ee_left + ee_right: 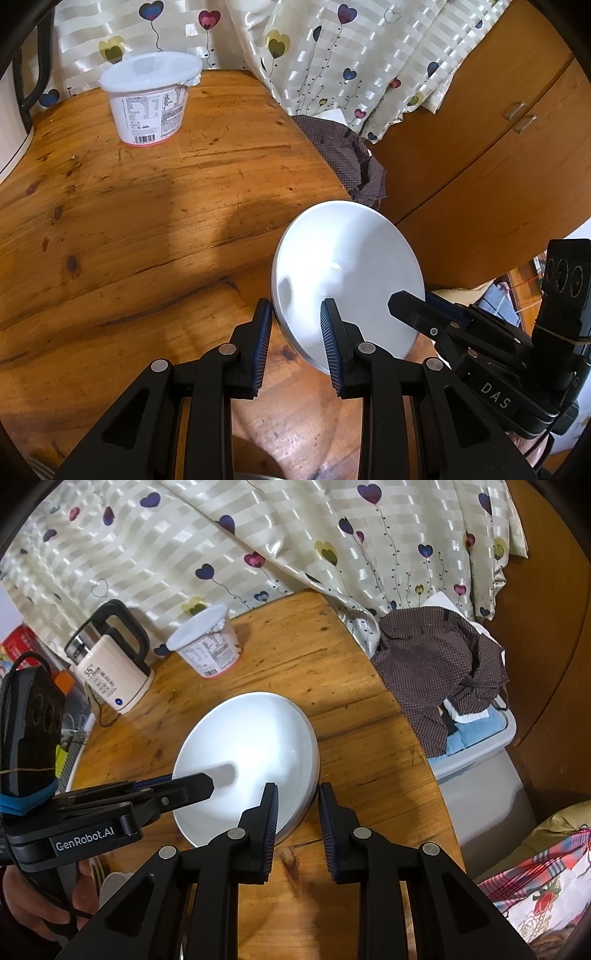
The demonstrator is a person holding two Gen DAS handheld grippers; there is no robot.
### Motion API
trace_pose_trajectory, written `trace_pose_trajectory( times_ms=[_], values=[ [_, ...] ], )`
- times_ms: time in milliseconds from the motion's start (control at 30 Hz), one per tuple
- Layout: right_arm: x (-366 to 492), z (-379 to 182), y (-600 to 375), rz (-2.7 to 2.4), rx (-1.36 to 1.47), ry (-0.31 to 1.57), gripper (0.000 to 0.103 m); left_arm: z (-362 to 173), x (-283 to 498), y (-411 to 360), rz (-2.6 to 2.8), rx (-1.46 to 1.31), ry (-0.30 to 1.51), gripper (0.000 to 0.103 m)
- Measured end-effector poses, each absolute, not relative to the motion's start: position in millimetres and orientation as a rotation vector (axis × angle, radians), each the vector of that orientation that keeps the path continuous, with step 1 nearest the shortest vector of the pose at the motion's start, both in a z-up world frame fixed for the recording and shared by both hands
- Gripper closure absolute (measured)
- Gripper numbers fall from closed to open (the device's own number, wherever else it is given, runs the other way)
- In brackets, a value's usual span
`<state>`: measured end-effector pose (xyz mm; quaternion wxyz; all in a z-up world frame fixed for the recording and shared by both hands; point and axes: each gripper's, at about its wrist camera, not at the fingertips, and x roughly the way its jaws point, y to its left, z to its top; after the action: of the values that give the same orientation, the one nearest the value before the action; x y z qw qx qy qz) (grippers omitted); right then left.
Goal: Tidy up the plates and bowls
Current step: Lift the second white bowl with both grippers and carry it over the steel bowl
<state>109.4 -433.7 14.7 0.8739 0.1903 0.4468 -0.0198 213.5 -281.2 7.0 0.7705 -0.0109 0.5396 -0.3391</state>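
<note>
A round white ceramic bowl (245,760) sits tilted above a scratched, round wooden table (147,229), caught at its rim from both sides. The left gripper (295,328) clamps the bowl's near-left edge, blue-ribbed pads narrow, one finger inside the bowl and one outside. The right gripper (295,812) straddles the opposite, right-hand rim, jaws narrow; whether both pads press the rim cannot be told, since the outer pad appears slightly clear of the wall. Beyond the left gripper, well apart, stands a white plastic tub with a printed label and foil lid (149,98), with a cream electric kettle with a black handle (110,664) farther left. Right of the right gripper, past the table edge, a brown checked garment (439,664) is heaped on a pale storage box (480,760). A heart-patterned curtain (258,535) hangs behind.
</note>
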Motion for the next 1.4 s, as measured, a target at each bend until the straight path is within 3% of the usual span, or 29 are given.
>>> trace_pose_trajectory(
  times_ms=[833,1400],
  values=[
    [55.6,65.3,-352.5,0.080,0.342,0.891,0.081,60.9,137.0,-192.5,-0.655,-0.087,1.068,0.074],
    [28.1,62.9,-298.4,0.169,0.320,0.932,0.081,52.6,94.3,-133.3,-0.576,-0.117,1.081,0.074]
  ],
)
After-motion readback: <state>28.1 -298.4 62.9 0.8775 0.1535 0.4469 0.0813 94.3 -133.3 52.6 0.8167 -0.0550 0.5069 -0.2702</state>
